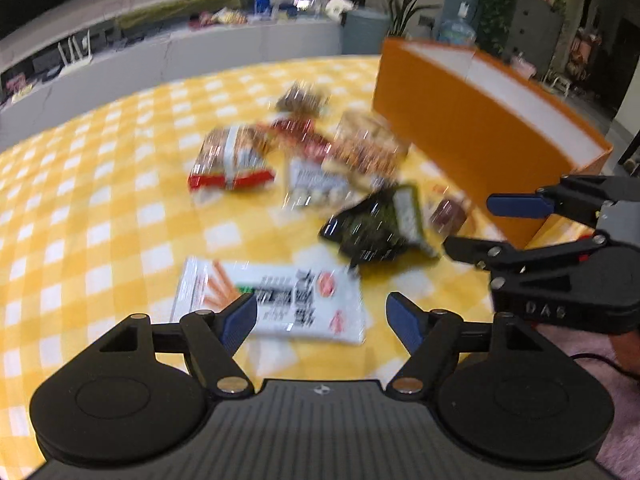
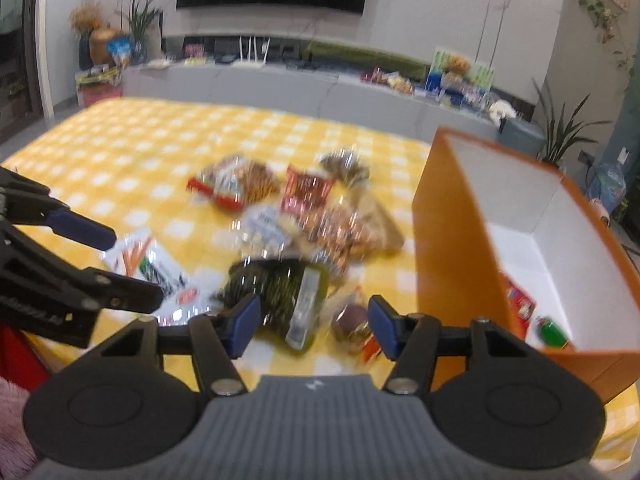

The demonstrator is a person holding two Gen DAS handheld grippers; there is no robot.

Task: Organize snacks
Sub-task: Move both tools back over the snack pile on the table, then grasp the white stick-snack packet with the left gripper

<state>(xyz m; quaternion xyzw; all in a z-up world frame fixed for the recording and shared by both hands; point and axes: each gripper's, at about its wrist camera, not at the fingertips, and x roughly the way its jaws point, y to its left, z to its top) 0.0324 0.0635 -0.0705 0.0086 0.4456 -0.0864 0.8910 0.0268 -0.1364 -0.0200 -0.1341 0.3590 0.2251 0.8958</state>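
On a yellow-and-white checked tablecloth (image 1: 100, 200), seen from the left wrist camera, the left gripper (image 1: 322, 320) hangs with its jaws spread wide and empty above a flat white snack packet (image 1: 288, 300). Beyond it lie a dark green packet (image 1: 372, 228), a red-and-clear bag of sticks (image 1: 232, 160) and a blurred heap of other snack bags (image 1: 352, 152). An orange box (image 1: 460, 128) stands to the right, the right gripper (image 1: 472, 226) just in front of it with nothing between its parted jaws.

From the right wrist camera, the right gripper's jaws stand apart, empty, over the dark green packet and a small brown snack (image 2: 352, 320). The orange box, open-topped and white inside, already contains a red packet (image 2: 520, 300) and a green item (image 2: 552, 330). The left gripper enters at left.
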